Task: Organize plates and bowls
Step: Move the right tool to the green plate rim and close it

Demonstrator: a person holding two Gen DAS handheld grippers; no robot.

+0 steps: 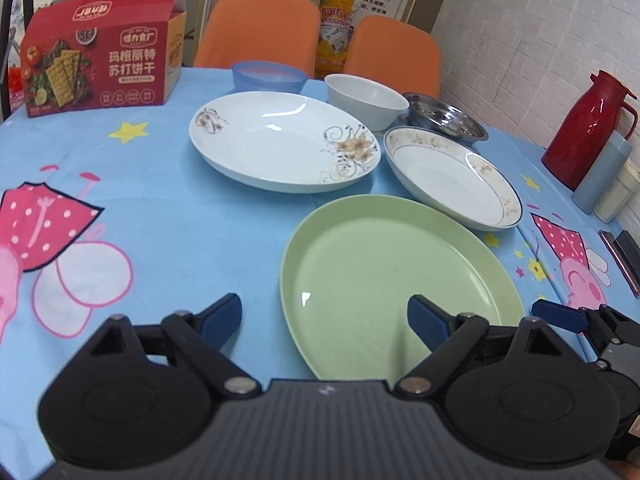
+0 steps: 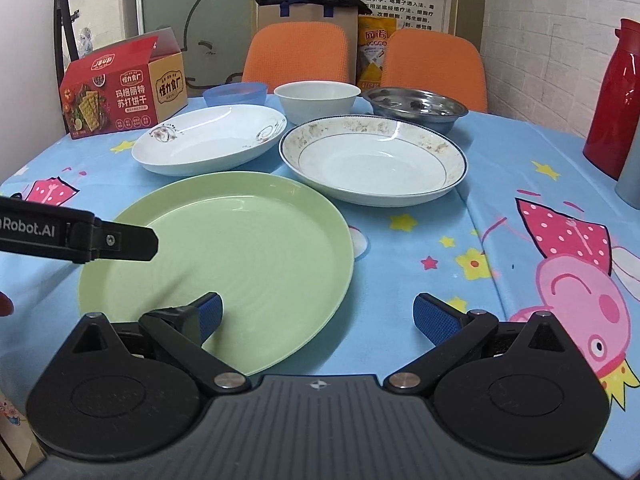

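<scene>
Even, cool indoor light falls from above, leaving small white glints on the green plate [image 1: 400,276] and the flowered white plate [image 1: 280,140] and only faint shadows on the surface [image 1: 160,216]. Both fisheye views bow straight lines hard toward the rims, with dark vignetted corners. Far chairs [image 2: 296,56] and wall posters look soft; the red flask [image 2: 616,96] shows streaky glare.

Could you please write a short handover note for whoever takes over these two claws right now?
Left claw: open, empty, over the green plate's near-left rim.
Right claw: open, empty, at the near-right edge of the green plate.
Behind it: floral plate, blue-rimmed plate; then blue bowl, white bowl, steel bowl.
Done: nothing stacked.
Left: stack plates, nest bowls.
</scene>
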